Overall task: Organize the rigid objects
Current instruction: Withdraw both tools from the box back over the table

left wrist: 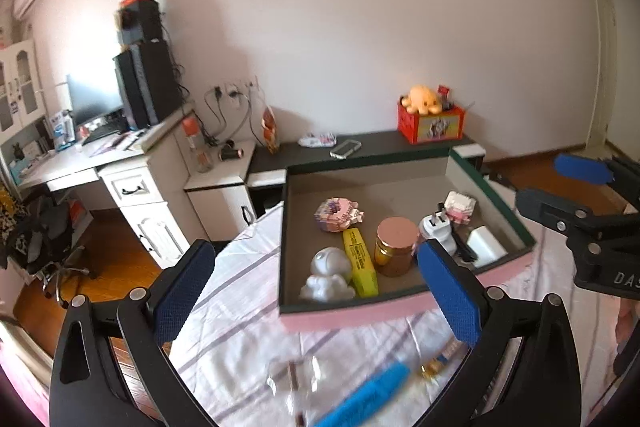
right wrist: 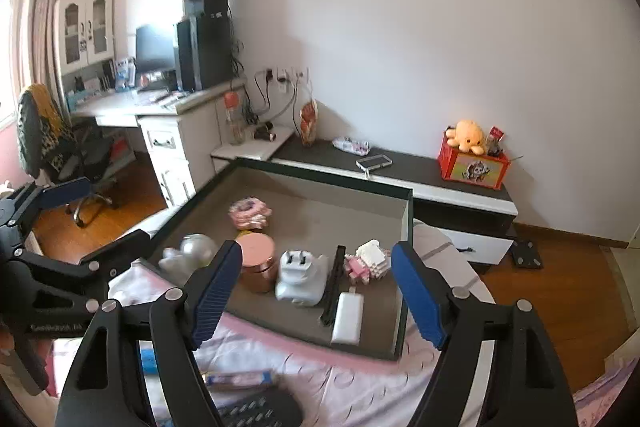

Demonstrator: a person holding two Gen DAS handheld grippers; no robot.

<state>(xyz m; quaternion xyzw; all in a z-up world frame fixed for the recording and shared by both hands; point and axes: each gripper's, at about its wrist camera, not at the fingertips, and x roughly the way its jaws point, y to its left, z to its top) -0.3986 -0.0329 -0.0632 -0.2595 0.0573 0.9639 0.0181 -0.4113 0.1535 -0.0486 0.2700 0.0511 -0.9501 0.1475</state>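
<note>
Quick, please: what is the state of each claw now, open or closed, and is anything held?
Left claw: open, holding nothing.
Right claw: open, holding nothing.

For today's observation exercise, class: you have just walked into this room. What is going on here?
A person is sorting small hard items into a shallow grey-lined box with a pink rim on a striped bed sheet. Already inside lie a white astronaut figure, a yellow highlighter, a copper-lidded jar, a white plug adapter and a white power bank. The left gripper and right gripper are both open and empty above the box. A blue highlighter waits on the sheet.
</note>
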